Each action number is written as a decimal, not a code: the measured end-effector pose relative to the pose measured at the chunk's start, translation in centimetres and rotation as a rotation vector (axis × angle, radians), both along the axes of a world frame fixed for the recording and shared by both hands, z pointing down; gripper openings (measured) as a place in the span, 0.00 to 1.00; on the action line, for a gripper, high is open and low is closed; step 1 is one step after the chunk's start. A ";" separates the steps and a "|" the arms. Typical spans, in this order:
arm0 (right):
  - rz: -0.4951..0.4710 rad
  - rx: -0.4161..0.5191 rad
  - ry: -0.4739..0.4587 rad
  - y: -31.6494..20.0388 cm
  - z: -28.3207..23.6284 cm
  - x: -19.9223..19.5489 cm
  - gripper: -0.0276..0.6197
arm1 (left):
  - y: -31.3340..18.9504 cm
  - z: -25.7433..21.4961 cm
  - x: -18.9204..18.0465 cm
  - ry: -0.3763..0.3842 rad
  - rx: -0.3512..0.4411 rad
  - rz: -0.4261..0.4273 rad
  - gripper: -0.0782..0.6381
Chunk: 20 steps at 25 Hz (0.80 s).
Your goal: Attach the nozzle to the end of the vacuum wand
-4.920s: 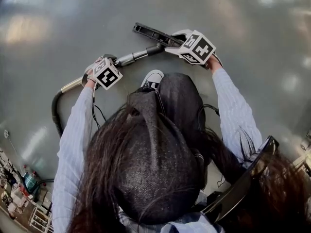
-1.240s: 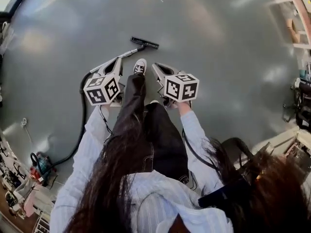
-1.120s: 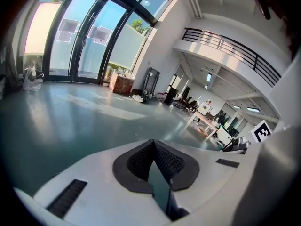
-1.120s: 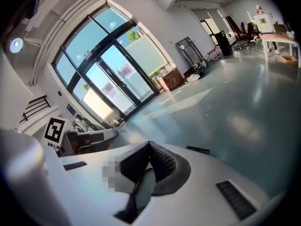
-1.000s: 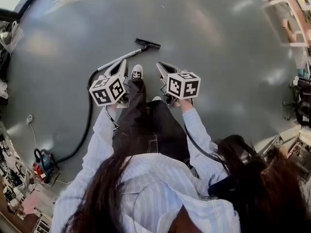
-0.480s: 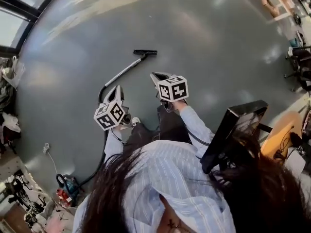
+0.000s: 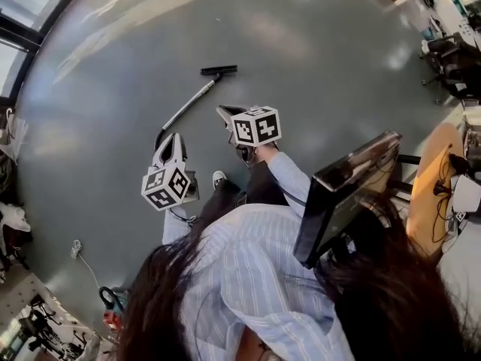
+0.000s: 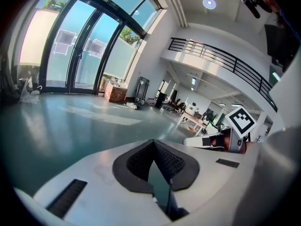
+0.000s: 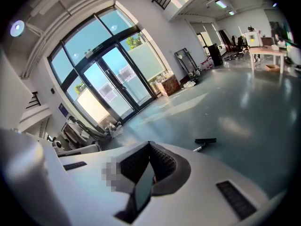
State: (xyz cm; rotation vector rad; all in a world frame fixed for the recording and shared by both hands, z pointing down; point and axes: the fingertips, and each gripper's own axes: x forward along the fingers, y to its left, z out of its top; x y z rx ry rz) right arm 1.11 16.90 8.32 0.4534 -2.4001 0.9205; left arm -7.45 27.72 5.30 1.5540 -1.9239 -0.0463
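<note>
The black nozzle [image 7: 219,70] sits on the end of the silver wand [image 7: 188,105], which lies on the grey floor ahead of me. The right gripper view shows the nozzle [image 9: 205,140] small and far off. My left gripper [image 7: 171,138] is held in the air near the wand's hose end, shut and empty. My right gripper [image 7: 224,112] hovers to the right of the wand, also shut with nothing in it. Seen close, the left gripper [image 8: 154,143] and the right gripper [image 9: 150,145] both have their ribbed pads pressed together. Neither touches the wand.
The vacuum's body [image 7: 111,301] stands at the lower left with a cord on the floor [image 7: 78,250]. A black panel [image 7: 342,198] and a round wooden table [image 7: 430,179] are at my right. Glass doors [image 9: 110,86] line one wall, and desks and chairs [image 7: 451,51] stand at the far right.
About five seconds ago both grippers were down at the wand and nozzle. Over the last second they have drawn back from it and risen, and the wand now lies alone on the floor.
</note>
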 end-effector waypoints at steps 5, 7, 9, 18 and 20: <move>0.031 -0.021 0.027 5.7 1.0 -0.4 0.05 | 4.8 0.8 -3.1 0.005 0.012 0.003 0.12; 0.028 -0.023 0.049 7.2 1.3 0.4 0.05 | 5.6 1.1 -3.5 0.020 0.025 0.000 0.12; 0.033 -0.015 0.065 7.7 1.1 1.5 0.05 | 5.7 0.8 -3.3 0.036 0.052 -0.007 0.12; 0.072 0.024 0.055 8.8 -1.3 8.9 0.05 | 6.0 -1.0 4.2 0.075 0.115 0.020 0.12; 0.054 0.069 0.082 9.2 -1.5 11.7 0.05 | 5.9 -1.6 6.9 0.076 0.125 0.029 0.12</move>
